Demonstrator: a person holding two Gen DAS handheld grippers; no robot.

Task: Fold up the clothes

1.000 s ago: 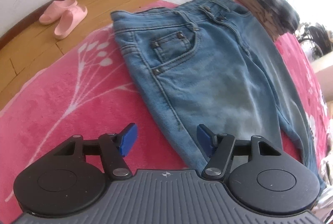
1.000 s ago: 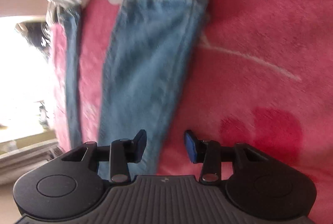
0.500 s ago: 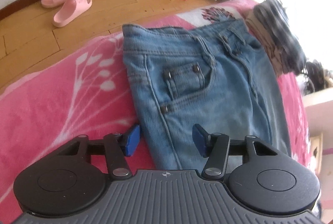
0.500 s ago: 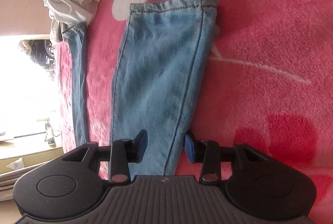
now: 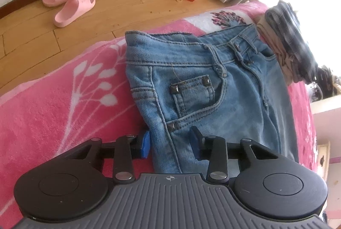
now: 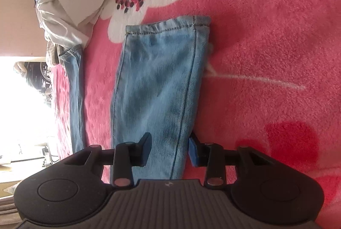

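Closing left gripper jaws around jeans edge | nearer waistband than before

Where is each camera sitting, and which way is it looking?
Left wrist: sits on the left claw, looking down over the jeans waist end toward pink slippers on the floor; only its closing fingers show, straddling the jeans' side edge.
Right wrist: sits on the right claw, looking down along a jeans leg to its hem; its fingers straddle the leg's edge.
Both views share the jeans and pink blanket.
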